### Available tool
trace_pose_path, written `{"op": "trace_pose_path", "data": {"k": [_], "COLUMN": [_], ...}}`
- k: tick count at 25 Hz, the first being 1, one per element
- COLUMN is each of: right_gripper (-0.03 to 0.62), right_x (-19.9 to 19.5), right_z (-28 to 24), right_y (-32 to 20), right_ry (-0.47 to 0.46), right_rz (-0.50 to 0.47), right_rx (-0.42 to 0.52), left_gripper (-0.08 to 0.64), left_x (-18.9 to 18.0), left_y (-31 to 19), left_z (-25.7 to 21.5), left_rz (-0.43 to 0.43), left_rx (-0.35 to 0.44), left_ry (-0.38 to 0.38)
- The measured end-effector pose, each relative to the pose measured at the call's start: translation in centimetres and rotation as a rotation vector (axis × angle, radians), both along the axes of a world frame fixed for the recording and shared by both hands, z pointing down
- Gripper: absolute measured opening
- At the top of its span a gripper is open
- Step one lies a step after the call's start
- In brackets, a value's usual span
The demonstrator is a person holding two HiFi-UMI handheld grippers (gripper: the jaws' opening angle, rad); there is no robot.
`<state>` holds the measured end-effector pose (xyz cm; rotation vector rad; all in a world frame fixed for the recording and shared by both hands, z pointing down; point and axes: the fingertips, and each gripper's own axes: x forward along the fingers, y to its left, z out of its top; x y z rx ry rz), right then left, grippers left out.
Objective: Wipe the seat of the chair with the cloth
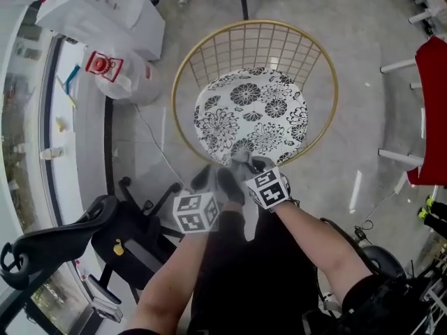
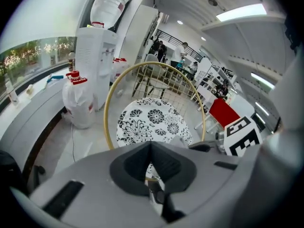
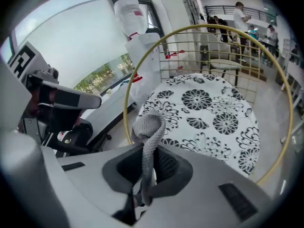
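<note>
we note the seat (image 3: 213, 113) lies just ahead of the right gripper (image 3: 145, 179), which pinches the cloth (image 3: 149, 127); the left gripper (image 2: 152, 175), jaws together and empty, sits alongside.

head: steeply down | gripper views: forward, low (all share chair (image 1: 255, 110))

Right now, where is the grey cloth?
The grey cloth is pinched in the right gripper, sticking up between its jaws in the right gripper view. It is held at the near edge of the chair's flower-patterned seat, beside the left gripper.
</note>
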<state>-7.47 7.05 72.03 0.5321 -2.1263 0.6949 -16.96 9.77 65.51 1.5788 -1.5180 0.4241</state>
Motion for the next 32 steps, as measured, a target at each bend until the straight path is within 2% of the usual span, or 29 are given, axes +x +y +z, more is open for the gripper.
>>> {"op": "trace_pose_path", "data": {"k": [2,5,8,11,15,28,32], "right_gripper": [0.028,0.028,0.028,0.028,0.028,0.028,0.028], "right_x": [-2.6,-5.5,-7.1,-7.2,-6.5,0.3,3.2], "right_z": [-0.1,1.0,3.4,5.3,6.7,9.2,9.8], "right_y": [0.6,0.5,-0.3,-0.6,-1.3,-4.4,-5.6], "right_ry": [-0.034,-0.081,-0.071,-0.047,-0.033,0.056,0.096], "right_rz": [-0.013,0.017,0.011,-0.004,-0.017,0.079,0.136], "right_rx": [-0.023,-0.068,-0.076,-0.083,-0.093,-0.115,-0.112], "left_gripper": [0.008,0.008,0.008,0.008,0.008,0.008,0.008], "left_x": [-0.8,-1.7,-1.9,-0.8,0.1,3.7,5.4], "left_y": [0.6,1.4,2.1,2.5,1.9,-2.4,-3.1], "left_z": [-0.2,0.0,1.1,2.5,3.8,5.0,5.4], "left_rz": [0.005,0.006,-0.025,0.002,0.006,0.08,0.128], "left_rx": [-0.008,-0.03,-0.056,-0.08,-0.096,-0.097,-0.104], "left_ry": [-0.01,-0.023,-0.009,0.002,0.023,0.043,0.046]}}
